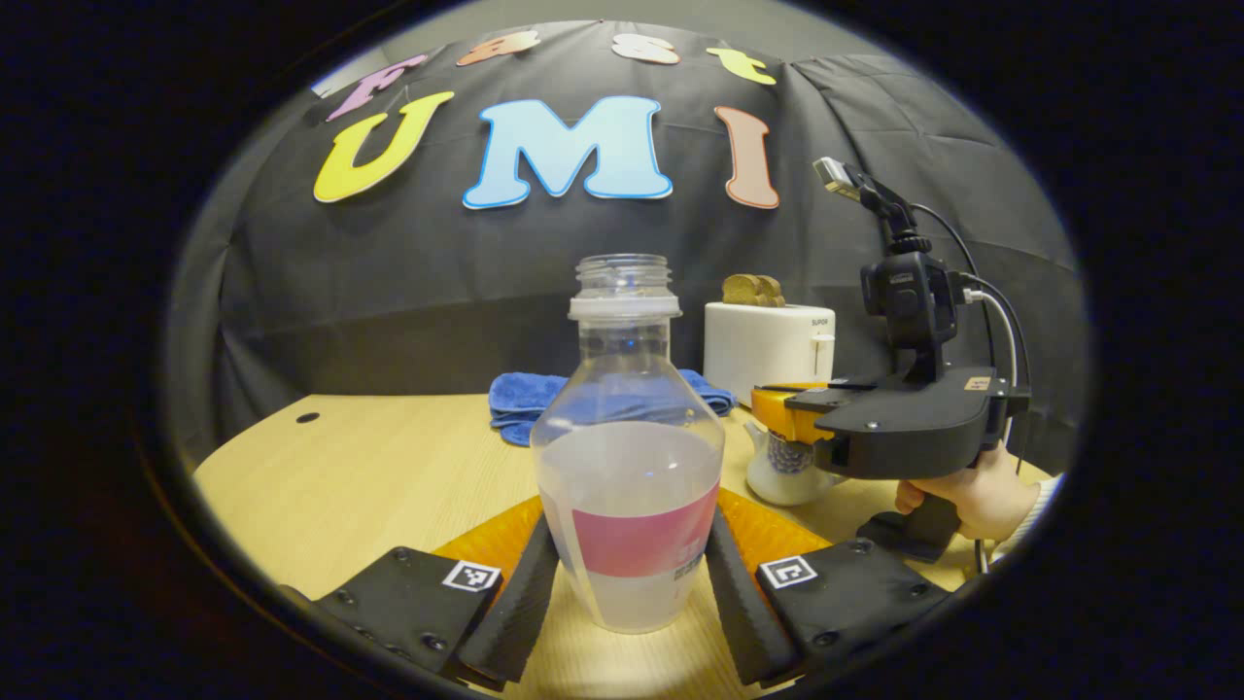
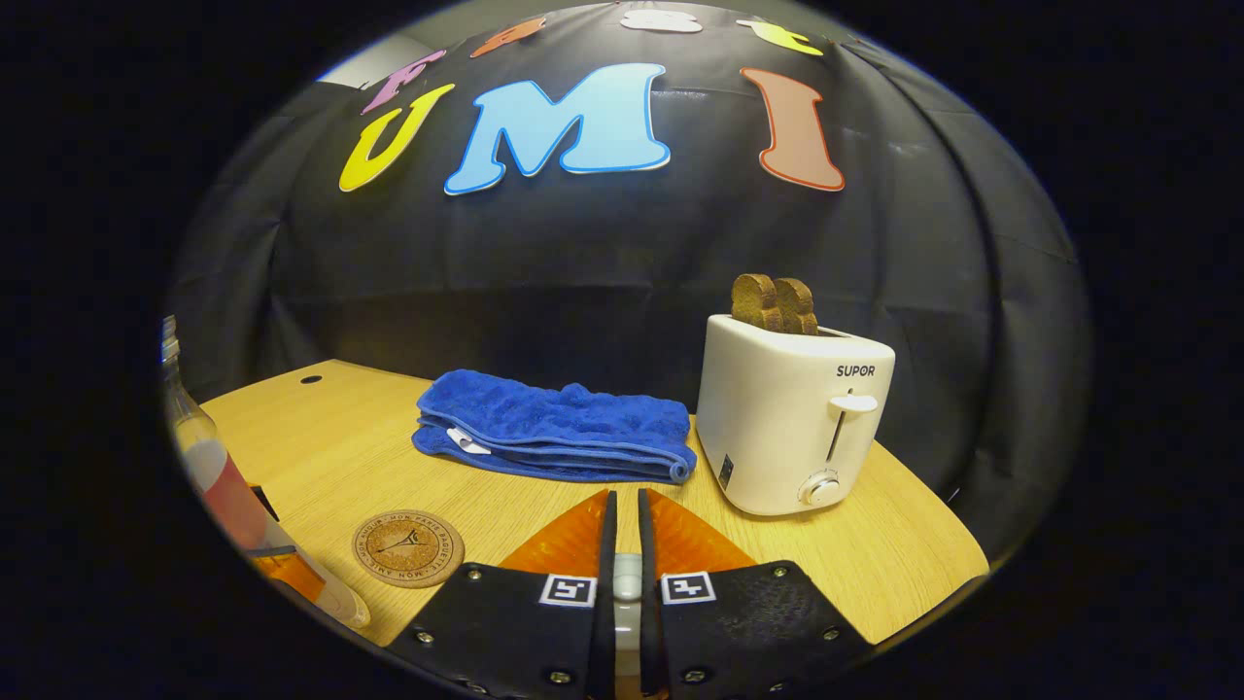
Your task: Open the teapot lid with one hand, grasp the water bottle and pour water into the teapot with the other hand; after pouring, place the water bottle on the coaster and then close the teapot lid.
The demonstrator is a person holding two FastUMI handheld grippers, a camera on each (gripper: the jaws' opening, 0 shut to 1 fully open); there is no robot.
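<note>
The clear plastic water bottle with a pink band (image 1: 629,457) is standing upright on the pale wooden tabletop (image 1: 369,476). It has no cap on and is about half full. The left gripper (image 1: 629,583) is hugging it low down, with the jaws on each side of the bottle and touching it, so it looks clamped and ready to be lifted for pouring.

The left gripper view is also showing the right gripper (image 1: 787,413), held by a hand (image 1: 972,491), sitting over the small white teapot (image 1: 782,467). I think it is there to take the lid off so water can go in. I cannot tell if the lid is up yet.

In the right gripper view, the right gripper's jaws are almost together, with something small and white pinched in the thin gap. It is likely the lid knob. This view is showing the round cork coaster (image 2: 408,548) lying near the bottle, waiting for it. A folded blue towel (image 2: 559,428) and a white toaster with brown toast (image 2: 792,418) are sitting behind.
</note>
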